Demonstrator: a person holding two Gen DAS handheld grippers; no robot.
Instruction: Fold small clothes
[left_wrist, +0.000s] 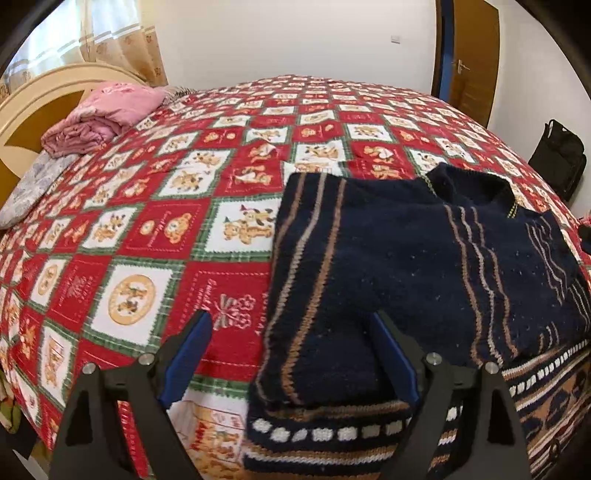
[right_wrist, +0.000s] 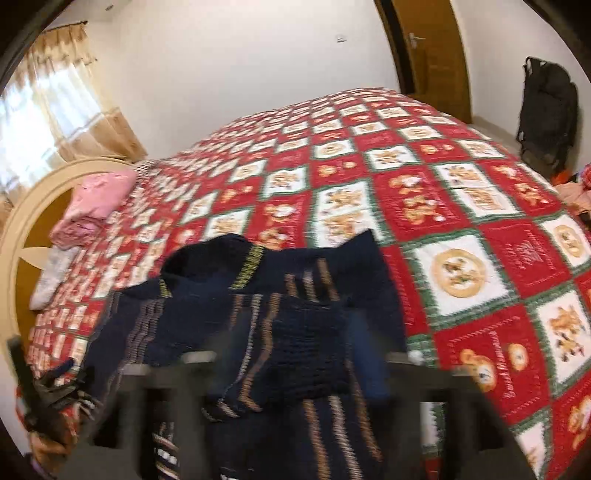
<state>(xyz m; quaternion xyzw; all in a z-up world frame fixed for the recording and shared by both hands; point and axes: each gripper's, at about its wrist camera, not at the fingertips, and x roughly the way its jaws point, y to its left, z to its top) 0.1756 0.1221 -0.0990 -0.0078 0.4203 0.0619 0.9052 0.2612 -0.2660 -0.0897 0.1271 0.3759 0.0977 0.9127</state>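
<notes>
Left claw (left_wrist: 291, 332) wide open, empty, straddling sweater (left_wrist: 388, 258) sleeve edge; right claw (right_wrist: 295, 362) blurred, state unclear, over sweater.

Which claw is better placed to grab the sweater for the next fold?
Probably left. The left claw is open and straddles the sweater's folded edge. The right view is blurred, with its claw over bunched knit.

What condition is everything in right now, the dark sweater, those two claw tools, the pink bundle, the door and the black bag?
Navy sweater: flat on the bedspread, one sleeve folded over its body.
Left gripper: open, holding nothing, above the sweater's edge.
Right gripper: blurred, jaws apart; a fold of sweater lies between them, grip unclear.
Pink blanket: folded, by the headboard.
Door: partly visible; open or closed is unclear.
Black bag: upright beside the bed.
</notes>
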